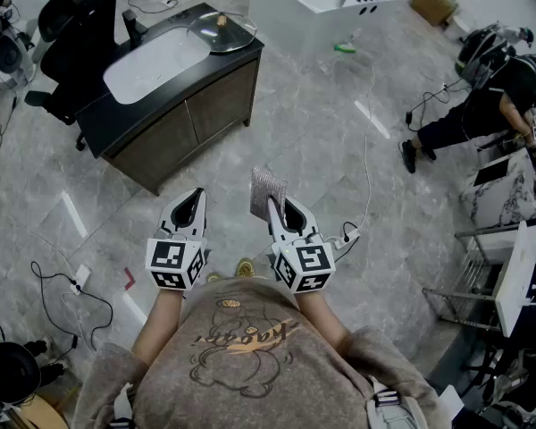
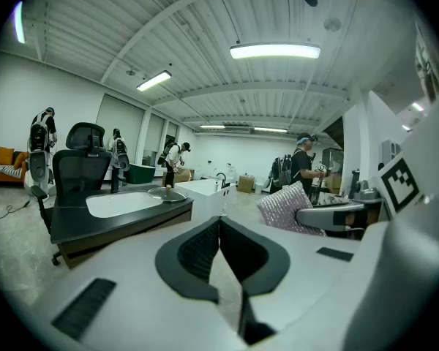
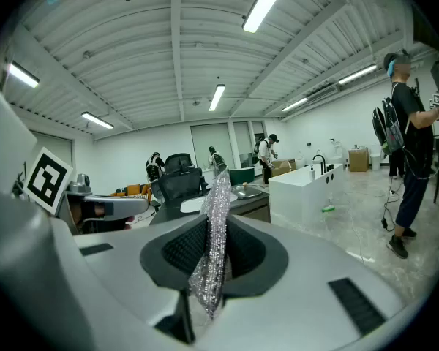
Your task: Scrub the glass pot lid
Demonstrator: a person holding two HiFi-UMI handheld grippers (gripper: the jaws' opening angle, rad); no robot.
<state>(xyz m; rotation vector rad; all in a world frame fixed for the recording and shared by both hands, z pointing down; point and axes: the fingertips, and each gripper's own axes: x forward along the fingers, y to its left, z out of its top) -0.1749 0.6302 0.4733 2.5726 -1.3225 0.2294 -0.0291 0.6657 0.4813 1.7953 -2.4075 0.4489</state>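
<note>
**Glass pot lid [image 1: 221, 32] flat at counter [image 1: 107, 123] corner**

Knob up, it lies beside the sink [image 1: 152, 61]. Right gripper [image 1: 275, 206] clamps a silver scrub pad [image 1: 268, 189] on edge, its length pointing forward; left gripper [image 1: 195, 206] is closed, empty.

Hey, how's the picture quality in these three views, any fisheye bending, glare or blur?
Head view: evenly lit and sharp, with a faint sheen on the glass pot lid. Left gripper view: strong fisheye with black corners, the ceiling light blown out, the near fingers slightly soft. Right gripper view: same fisheye bend, ceiling beams curve, and the sparkly scrub cloth glints.
</note>
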